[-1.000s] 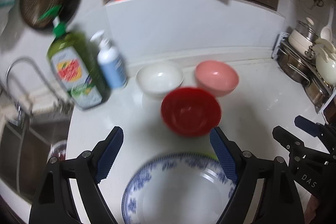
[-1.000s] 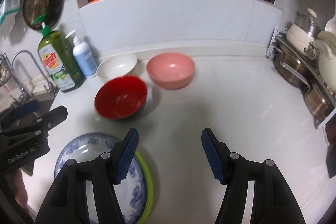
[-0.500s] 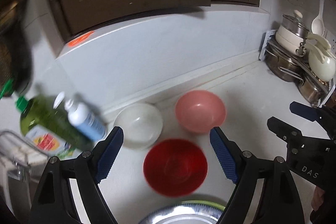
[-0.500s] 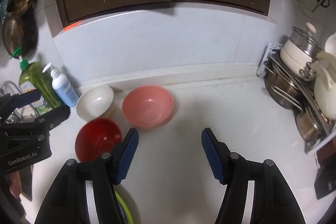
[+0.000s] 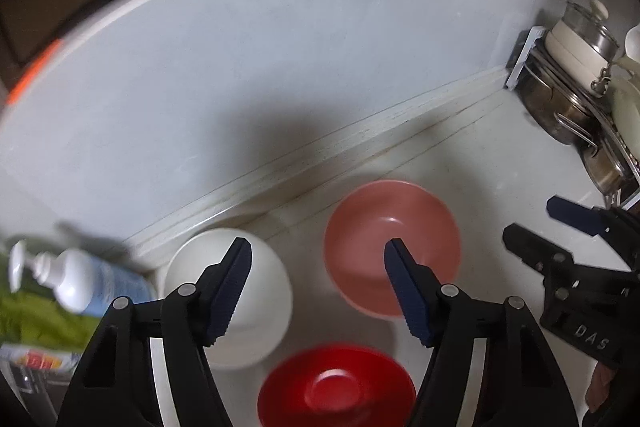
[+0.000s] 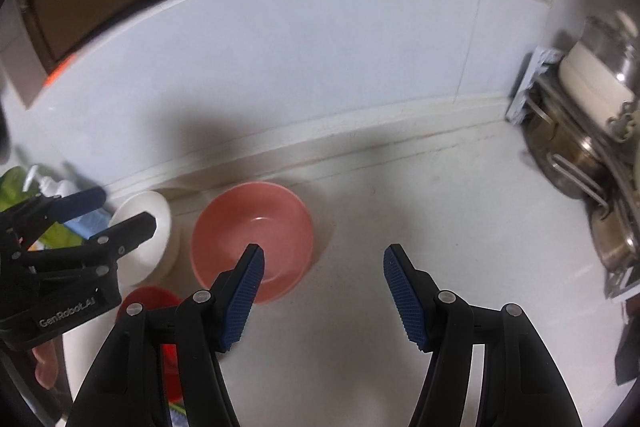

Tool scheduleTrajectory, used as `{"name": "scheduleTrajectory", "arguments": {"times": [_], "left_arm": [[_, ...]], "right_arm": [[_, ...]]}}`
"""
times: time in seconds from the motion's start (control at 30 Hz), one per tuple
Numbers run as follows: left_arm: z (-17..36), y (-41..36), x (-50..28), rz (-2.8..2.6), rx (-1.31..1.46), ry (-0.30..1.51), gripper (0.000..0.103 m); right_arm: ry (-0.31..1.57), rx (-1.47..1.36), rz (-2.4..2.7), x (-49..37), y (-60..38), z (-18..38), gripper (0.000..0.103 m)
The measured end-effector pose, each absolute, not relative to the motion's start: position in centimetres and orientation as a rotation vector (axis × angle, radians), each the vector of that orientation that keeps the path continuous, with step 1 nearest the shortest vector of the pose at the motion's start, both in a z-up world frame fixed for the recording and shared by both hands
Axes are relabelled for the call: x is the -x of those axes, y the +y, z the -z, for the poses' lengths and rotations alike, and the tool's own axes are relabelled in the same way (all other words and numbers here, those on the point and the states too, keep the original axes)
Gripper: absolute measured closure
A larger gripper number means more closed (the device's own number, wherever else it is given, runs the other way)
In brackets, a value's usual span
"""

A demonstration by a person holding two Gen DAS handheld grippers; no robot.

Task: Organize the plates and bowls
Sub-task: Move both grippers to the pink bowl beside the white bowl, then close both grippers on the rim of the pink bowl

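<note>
Both tools are empty, their jaws spread wide; the left gripper (image 5: 318, 255) sits low in the centre of its view, and the right gripper (image 6: 323, 259) sits low in the centre of its own.

Three bowls stand close together on the white counter (image 6: 440, 219) near the back wall. In the left view the white bowl (image 5: 256, 307) lies at lower left, partly behind the left blue finger (image 5: 230, 291); the pink bowl (image 5: 392, 247) lies right of centre behind the other finger; the red bowl (image 5: 336, 387) shows at the bottom edge, blurred. In the right view the pink bowl (image 6: 252, 235) sits left of centre, the white bowl (image 6: 148, 231) further left, and only a sliver of the red bowl (image 6: 156, 301) shows between the black arms.

The step in hand looks like reaching for a bowl to nest it with the others, though which one I cannot tell. To do it well, bring one finger inside the rim and one outside, so the wall is pinched rather than the whole bowl spanned; close gently, since the glazed wall is probably slick; lift straight up before moving sideways, because the neighbours look nearly in contact. The soap bottle (image 5: 76, 283) at the left edge and the pots (image 5: 576, 75) at the right leave little room to swing; keep the free tool back.
</note>
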State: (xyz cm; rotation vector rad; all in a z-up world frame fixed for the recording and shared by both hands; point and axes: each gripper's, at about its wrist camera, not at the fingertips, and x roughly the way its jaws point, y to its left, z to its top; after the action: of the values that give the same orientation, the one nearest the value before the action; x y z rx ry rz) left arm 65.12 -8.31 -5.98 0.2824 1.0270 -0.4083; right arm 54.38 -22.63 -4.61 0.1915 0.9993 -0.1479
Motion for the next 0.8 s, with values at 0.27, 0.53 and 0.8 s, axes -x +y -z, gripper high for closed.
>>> {"name": "scheduleTrajectory", "arguments": {"times": [0.27, 0.53, 0.8], "left_arm": [[10.8, -9.3, -69.1, 0.440, -0.257, 1.177, 0.060], [13.8, -10.3, -70.3, 0.429, -0.263, 1.250, 0.072], [15.4, -10.8, -70.7, 0.431, -0.222, 1.304, 0.090]], "right_arm": [[1.102, -0.247, 0.161, -57.8, -22.9, 8.8, 0.041], [1.180, -0.260, 0.148, -59.7, -23.2, 11.5, 0.055], [1.221, -0.282, 0.124, -60.0, -23.8, 12.9, 0.068]]}}
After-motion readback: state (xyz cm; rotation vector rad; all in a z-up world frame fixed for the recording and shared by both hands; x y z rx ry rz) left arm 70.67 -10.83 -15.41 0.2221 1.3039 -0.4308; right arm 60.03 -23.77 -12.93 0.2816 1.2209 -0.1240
